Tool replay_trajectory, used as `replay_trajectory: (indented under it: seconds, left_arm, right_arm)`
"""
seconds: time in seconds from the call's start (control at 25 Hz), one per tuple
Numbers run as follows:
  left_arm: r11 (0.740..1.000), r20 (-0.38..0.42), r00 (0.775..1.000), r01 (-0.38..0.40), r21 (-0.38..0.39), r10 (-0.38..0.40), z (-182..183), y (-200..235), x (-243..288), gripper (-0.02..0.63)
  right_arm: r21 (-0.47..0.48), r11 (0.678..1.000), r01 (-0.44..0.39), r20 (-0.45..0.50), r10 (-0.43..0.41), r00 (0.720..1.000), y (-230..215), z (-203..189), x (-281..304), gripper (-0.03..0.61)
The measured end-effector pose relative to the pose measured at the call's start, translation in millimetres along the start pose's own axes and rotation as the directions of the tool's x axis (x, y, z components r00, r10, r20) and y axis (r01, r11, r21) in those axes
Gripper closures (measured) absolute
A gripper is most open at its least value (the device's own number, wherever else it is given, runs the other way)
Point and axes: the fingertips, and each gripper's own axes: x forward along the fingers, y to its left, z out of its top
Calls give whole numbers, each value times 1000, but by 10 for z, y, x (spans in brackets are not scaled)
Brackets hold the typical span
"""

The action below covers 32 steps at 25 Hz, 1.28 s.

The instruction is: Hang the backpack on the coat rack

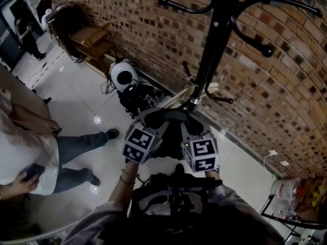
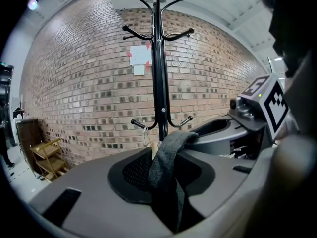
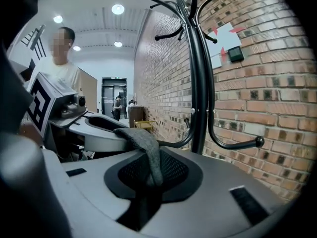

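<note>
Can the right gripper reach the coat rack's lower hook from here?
Probably yes: the lower hook juts close ahead of the right gripper with nothing between, though it holds the grey strap.

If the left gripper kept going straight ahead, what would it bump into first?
Most likely the coat rack's pole, near its lower hooks: it stands dead ahead of the left gripper, which holds the strap. Depth is unclear.

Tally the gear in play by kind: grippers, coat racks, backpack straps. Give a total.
grippers: 2, the left gripper and the right gripper
coat rack: 1
backpack strap: 1, grey, running between the jaws of both grippers
total: 4
</note>
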Motion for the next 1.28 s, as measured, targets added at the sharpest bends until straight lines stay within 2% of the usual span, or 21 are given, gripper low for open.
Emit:
replay_trajectory:
  seconds: [0.2, 0.52, 0.68, 0.96, 1.16, 1.28]
  left_arm:
    - [998, -22, 999, 35, 46, -34, 42, 125, 183, 488]
    - [996, -46, 997, 63, 57, -60, 10, 238, 403, 488]
    - [993, -87, 992, 97, 68, -90, -55, 215, 542, 488]
    - [986, -96, 984, 157, 60, -151, -121, 191, 716, 486]
    - [973, -102, 973, 216, 79, -207, -151, 124, 803, 486]
    - [971, -101, 973, 217, 102, -207, -166, 82, 816, 483]
  right_arm:
    - [-10, 1000, 2, -13, -2, 1000, -124, 20, 141, 506]
    - [24, 999, -27, -18, 27, 999, -187, 1, 257, 505]
    - [43, 999, -4, -57, 6, 998, -280, -104, 311, 505]
    - [39, 999, 16, -69, -13, 998, -402, -167, 382, 505]
    - [3, 999, 40, -85, -40, 996, -458, -232, 393, 499]
    - [-19, 998, 60, -94, -62, 994, -468, -283, 385, 489]
